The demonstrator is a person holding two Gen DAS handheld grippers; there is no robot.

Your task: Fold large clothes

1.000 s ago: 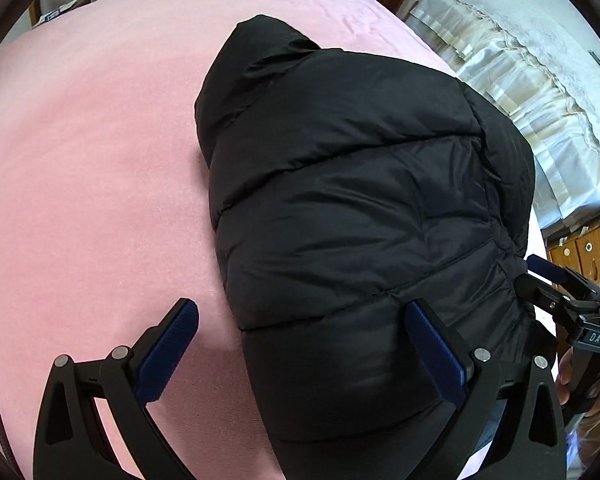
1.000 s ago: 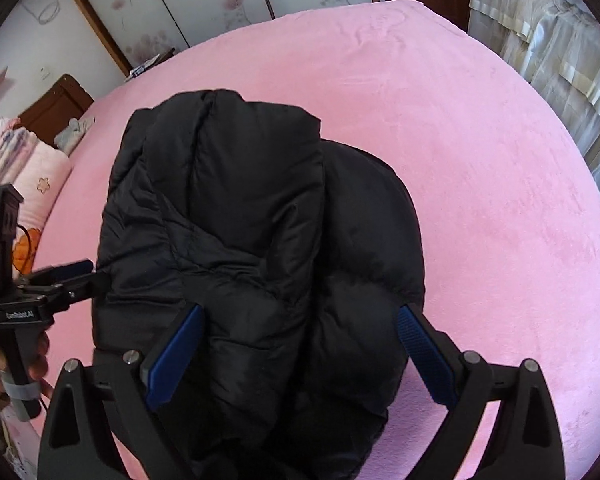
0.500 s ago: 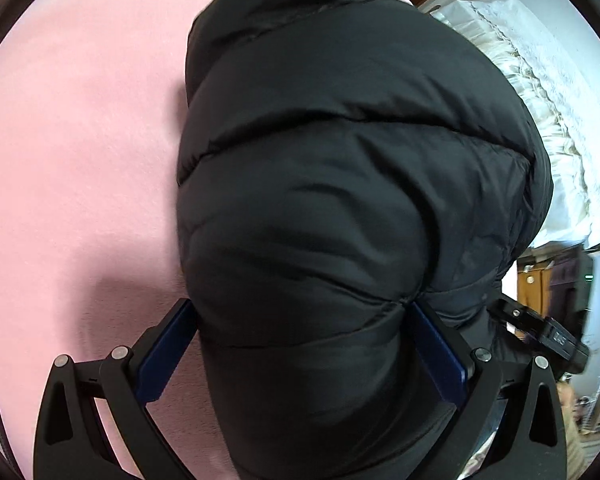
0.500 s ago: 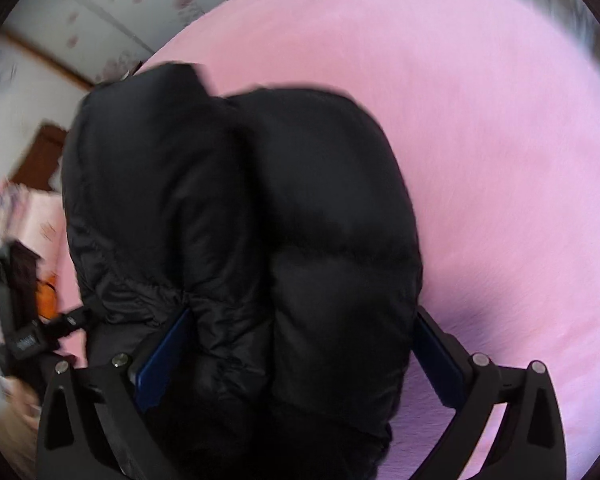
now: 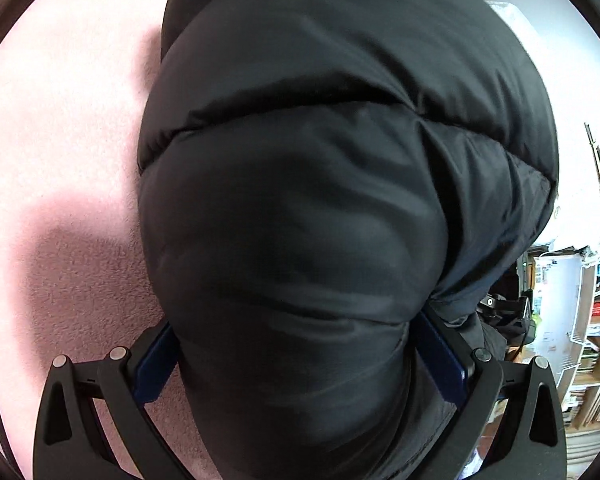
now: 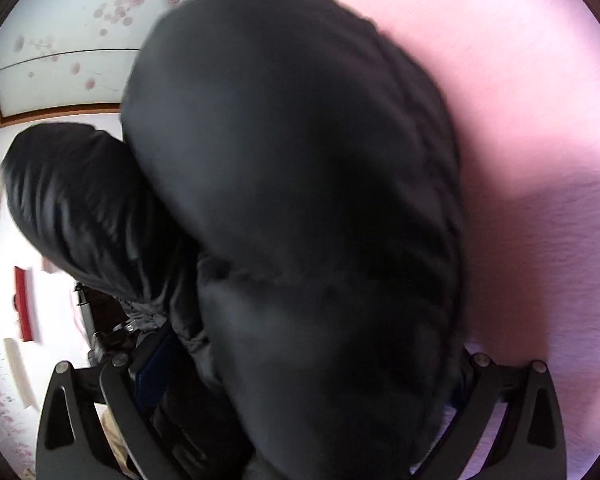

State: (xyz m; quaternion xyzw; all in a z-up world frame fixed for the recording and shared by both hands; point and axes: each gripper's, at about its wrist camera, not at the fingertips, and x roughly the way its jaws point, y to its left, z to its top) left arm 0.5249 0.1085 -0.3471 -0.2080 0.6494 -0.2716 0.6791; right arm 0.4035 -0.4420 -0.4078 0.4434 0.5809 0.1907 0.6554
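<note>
A black puffer jacket (image 5: pixel 320 168) fills most of the left wrist view, bunched into a thick bundle over the pink bedspread (image 5: pixel 60 120). My left gripper (image 5: pixel 300 356) stands open, its blue pads (image 5: pixel 156 360) spread wide with the jacket's bulk wedged between them. In the right wrist view the same jacket (image 6: pixel 300 160) looms blurred and tilted up. My right gripper (image 6: pixel 308 360) is open too, with the padding pressed between its fingers; its right pad is hidden by fabric. Part of the other gripper (image 5: pixel 504 312) shows past the jacket's edge.
Pink bedspread (image 6: pixel 540 160) lies to the right of the jacket in the right wrist view. A bookshelf (image 5: pixel 588 320) stands beyond the bed. A wardrobe with flowered panels (image 6: pixel 80 40) and a white wall are at the left.
Both grippers pushed in around the jacket's near end and tipped it up. The jacket now fills both views, and more of the room shows behind it.
</note>
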